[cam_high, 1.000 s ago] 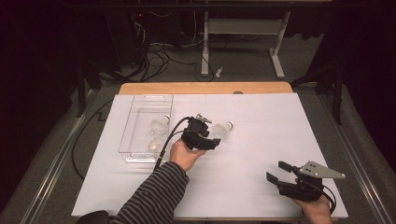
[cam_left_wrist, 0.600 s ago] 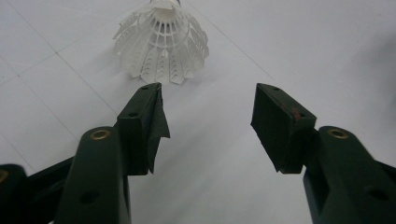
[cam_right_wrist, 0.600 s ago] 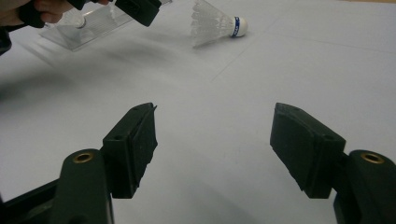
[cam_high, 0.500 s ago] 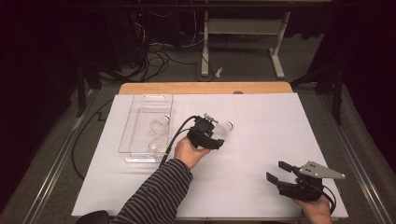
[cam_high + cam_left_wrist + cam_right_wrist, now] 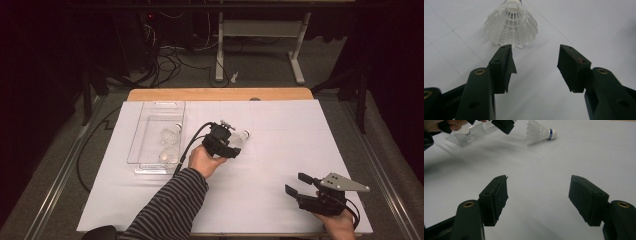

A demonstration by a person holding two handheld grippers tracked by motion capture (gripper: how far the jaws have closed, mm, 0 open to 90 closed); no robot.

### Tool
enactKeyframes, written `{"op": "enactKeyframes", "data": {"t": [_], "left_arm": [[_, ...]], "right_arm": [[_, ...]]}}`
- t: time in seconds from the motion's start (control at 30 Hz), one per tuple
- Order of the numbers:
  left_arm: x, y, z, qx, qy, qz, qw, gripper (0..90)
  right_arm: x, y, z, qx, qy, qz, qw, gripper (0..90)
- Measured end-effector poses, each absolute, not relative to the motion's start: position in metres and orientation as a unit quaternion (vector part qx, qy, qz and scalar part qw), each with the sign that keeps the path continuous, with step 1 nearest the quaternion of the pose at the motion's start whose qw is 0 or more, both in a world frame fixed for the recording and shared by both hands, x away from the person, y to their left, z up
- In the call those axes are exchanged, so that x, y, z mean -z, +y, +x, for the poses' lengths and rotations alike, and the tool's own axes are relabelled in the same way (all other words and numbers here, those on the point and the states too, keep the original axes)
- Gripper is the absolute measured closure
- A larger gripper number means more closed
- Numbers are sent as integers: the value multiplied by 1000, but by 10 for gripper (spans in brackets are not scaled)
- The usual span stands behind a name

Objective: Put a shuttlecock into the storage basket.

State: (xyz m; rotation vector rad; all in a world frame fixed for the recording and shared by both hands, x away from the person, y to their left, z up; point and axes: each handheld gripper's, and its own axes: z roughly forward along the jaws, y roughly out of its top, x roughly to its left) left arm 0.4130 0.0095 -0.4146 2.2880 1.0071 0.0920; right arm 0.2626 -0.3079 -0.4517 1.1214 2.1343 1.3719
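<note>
Left gripper (image 5: pixel 231 145) has neared one shuttlecock (image 5: pixel 241 137) — two lie in tray (image 5: pixel 150 107)

Looked like lab or recording studio: paper-covered counter (image 5: pixel 280 165), tangled cables (image 5: pixel 170 55) on floor, dark curtained surroundings, metal stand (image 5: pixel 260 45) behind.

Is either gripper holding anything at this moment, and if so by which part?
Nothing is held. The left gripper is open just short of the shuttlecock lying on the table; the right gripper is open and empty.
</note>
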Motion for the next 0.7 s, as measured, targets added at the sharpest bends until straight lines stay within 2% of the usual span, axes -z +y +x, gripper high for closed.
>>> {"op": "enactKeyframes", "data": {"t": [0.7], "left_arm": [[414,-1,424,-37,383,874,297,468]], "right_arm": [[452,-307,262,-483,760,394,186,319]]}}
